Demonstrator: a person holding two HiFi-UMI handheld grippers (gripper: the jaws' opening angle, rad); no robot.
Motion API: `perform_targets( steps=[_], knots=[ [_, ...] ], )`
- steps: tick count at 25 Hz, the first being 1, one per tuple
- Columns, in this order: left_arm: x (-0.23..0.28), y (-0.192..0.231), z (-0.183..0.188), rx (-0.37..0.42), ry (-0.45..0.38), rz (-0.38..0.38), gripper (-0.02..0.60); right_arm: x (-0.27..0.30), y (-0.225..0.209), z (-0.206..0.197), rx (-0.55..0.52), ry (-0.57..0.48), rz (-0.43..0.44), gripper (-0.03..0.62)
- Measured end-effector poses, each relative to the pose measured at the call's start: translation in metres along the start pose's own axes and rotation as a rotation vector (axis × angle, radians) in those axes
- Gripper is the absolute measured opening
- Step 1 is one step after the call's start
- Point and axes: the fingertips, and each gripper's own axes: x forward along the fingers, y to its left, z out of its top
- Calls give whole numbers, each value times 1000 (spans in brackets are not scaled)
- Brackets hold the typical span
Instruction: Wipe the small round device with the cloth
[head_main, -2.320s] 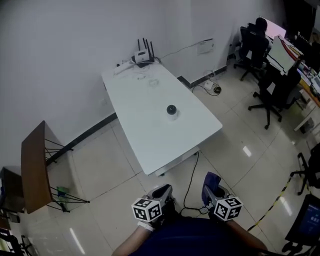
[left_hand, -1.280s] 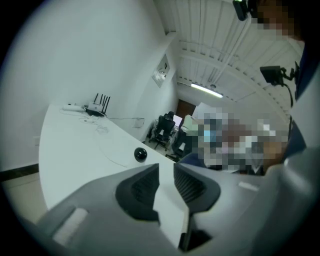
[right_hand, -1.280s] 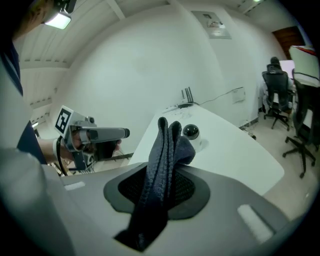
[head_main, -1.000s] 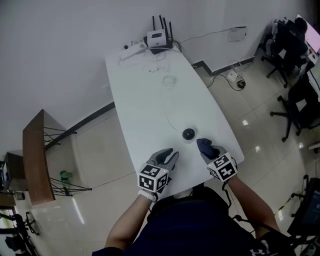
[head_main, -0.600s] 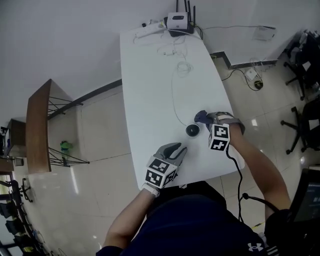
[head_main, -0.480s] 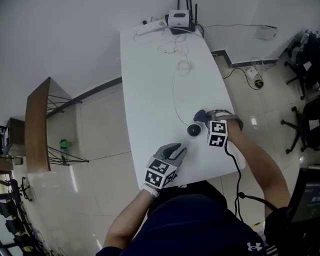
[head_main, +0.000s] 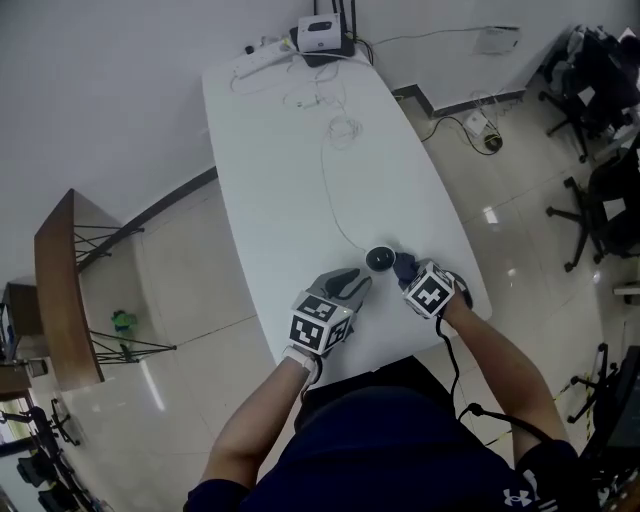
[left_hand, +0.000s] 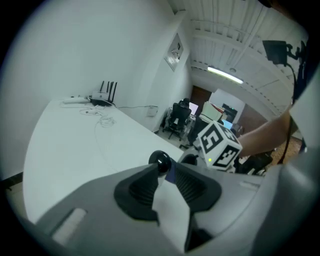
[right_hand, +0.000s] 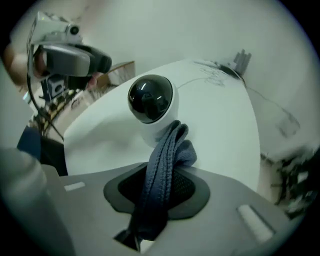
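Note:
The small round device (head_main: 380, 259), a black dome on a white base, stands near the front of the white table (head_main: 290, 170). My right gripper (head_main: 408, 272) is shut on a folded dark blue cloth (head_main: 404, 267), right beside the device. In the right gripper view the cloth (right_hand: 167, 155) sticks out from the jaws (right_hand: 162, 172) and touches the base of the device (right_hand: 150, 100). My left gripper (head_main: 358, 282) sits just left of the device, its jaws slightly apart with nothing between them. In the left gripper view the device (left_hand: 160, 161) shows just past the fingertips (left_hand: 165, 172).
A thin white cable (head_main: 325, 185) runs from the device to the table's far end, where a router (head_main: 320, 32) and a power strip (head_main: 262, 55) lie. A brown side table (head_main: 62, 290) stands left. Office chairs (head_main: 600, 190) are at the right.
My right gripper has come down with the cloth from the far right of the device to its near right side. My left gripper has moved in closer to the device.

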Motion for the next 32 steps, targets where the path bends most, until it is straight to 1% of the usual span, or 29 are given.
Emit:
perform_targets(
  steps=[2,3,4,6,10,14,15,16,18,23,25,28,30,32],
  knots=[
    [6,0,2,14,17,-27,106,7,20,-14,224,-42,65,103],
    [6,0,3,18,22,-38,106,9,31,-14,308,-72,101,103],
    [5,0,4,19,22,-45,106,8,42,-10,370,-108,135,103],
    [-2,2,7,3,7,-49,106,2,60,5,437,-172,181,103],
    [-29,13,7,-65,-36,-13,106,10,85,28,515,-224,247,103],
    [-51,20,-6,-92,-49,33,106,18,93,68,720,-348,372,103],
    [-55,21,-9,-99,-52,42,106,18,93,75,755,-369,392,103],
    [-58,21,-12,-106,-54,49,106,19,93,79,768,-377,399,103],
    [-60,21,-17,-120,-58,55,106,20,94,78,754,-364,391,103],
    [-49,19,-18,-120,-57,43,106,11,82,49,720,-324,354,103],
    [-40,14,-15,-112,-55,30,106,3,68,31,696,-311,317,103],
    [-26,2,-7,-92,-54,7,106,-9,39,7,620,-278,230,103],
    [-19,-6,-3,-84,-57,-4,106,-17,19,-4,563,-255,172,103],
    [-17,-12,0,-88,-66,-5,106,-23,2,-9,508,-237,138,103]
  ],
)
